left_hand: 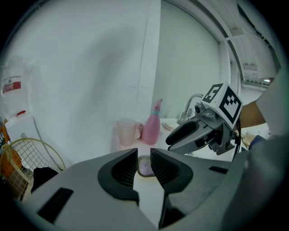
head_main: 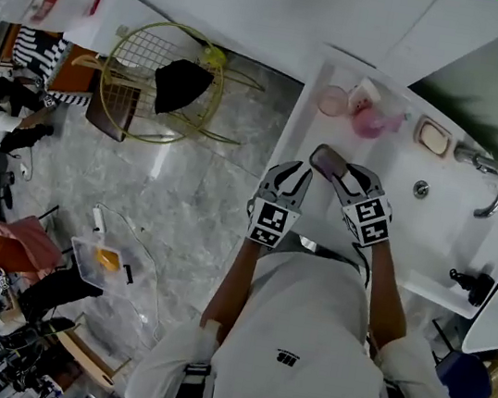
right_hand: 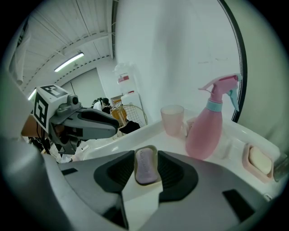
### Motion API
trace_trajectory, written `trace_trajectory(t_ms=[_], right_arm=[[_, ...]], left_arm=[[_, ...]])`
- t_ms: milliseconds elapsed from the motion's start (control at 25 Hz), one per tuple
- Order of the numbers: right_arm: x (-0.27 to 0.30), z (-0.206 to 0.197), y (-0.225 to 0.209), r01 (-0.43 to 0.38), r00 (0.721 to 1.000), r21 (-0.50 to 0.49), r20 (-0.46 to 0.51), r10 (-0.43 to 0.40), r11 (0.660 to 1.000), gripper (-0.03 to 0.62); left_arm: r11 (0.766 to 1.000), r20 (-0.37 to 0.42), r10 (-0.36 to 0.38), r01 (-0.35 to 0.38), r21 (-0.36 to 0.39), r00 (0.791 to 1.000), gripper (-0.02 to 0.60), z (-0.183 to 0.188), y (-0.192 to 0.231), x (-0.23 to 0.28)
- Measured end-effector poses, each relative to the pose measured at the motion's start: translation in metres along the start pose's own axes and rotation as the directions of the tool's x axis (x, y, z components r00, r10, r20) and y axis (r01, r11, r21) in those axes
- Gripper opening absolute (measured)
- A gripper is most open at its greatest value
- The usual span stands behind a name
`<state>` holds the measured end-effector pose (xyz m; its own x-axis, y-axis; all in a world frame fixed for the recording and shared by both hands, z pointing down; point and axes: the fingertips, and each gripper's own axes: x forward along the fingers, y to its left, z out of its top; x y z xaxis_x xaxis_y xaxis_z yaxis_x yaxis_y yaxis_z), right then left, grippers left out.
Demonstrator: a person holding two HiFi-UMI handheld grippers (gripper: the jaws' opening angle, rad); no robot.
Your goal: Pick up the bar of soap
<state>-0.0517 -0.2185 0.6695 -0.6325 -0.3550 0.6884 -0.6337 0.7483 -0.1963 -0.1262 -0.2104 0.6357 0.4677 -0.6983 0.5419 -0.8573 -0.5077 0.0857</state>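
Bar of soap, lilac and smooth, lying flat in a shallow pale dish near the left edge of the sink top, on the person's side of it. Framed squarely by the right gripper: jaws apart, one ribbed pad along each long side of the bar, a sliver of gap showing on both sides, so apparently not yet pressing. Hard to tell whether the pads sit low enough to meet the soap rather than the rim of the dish.

Left gripper just beside the right one, jaws parted a little with nothing between them, aimed at the same dish from the other side. Further along the sink top toward the back edge, a pink cup and a pink spray bottle; near the tap, a second dish with a pale bar.

Judged to be at the moment just before closing. Plenty to go wrong from here:
- Closing too high or off-centre: likely to squirt the rounded, possibly wet bar out sideways, toward the basin or off the left edge.
- Closing too low: likely to catch the dish rim, lifting the dish as well or tipping it.
- Lifting on a light squeeze: likely to let the bar slide out between the pads.
- Crowding from the left gripper: could nudge the dish out of line.
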Motion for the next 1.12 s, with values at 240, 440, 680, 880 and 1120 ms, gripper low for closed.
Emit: trace_trajectory(t_ms=[240, 440, 680, 880, 1120], right_arm=[[0.013, -0.006, -0.001, 0.022, 0.999, 0.008, -0.029, -0.022, 1.0, 0.175], [0.022, -0.011, -0.001, 0.031, 0.998, 0.011, -0.058, -0.03, 0.999, 0.175], [0.036, -0.012, -0.001, 0.039, 0.996, 0.006, -0.079, -0.038, 0.999, 0.175], [0.043, -0.013, 0.0, 0.034, 0.995, -0.002, -0.097, -0.035, 0.999, 0.175], [0.052, -0.015, 0.004, 0.02, 0.994, -0.012, -0.112, -0.021, 1.0, 0.176]], left_arm=[[0.999, -0.025, -0.039, 0.039, -0.002, 0.999, 0.102, -0.012, 0.002, 0.01], [0.997, -0.046, -0.073, 0.072, -0.009, 0.996, 0.103, -0.021, 0.003, 0.018], [0.995, -0.062, -0.095, 0.094, -0.02, 0.994, 0.102, -0.028, 0.009, 0.027], [0.994, -0.075, -0.111, 0.11, -0.024, 0.991, 0.103, -0.034, 0.011, 0.033], [0.993, -0.071, -0.111, 0.109, -0.035, 0.991, 0.103, -0.033, 0.016, 0.033]])
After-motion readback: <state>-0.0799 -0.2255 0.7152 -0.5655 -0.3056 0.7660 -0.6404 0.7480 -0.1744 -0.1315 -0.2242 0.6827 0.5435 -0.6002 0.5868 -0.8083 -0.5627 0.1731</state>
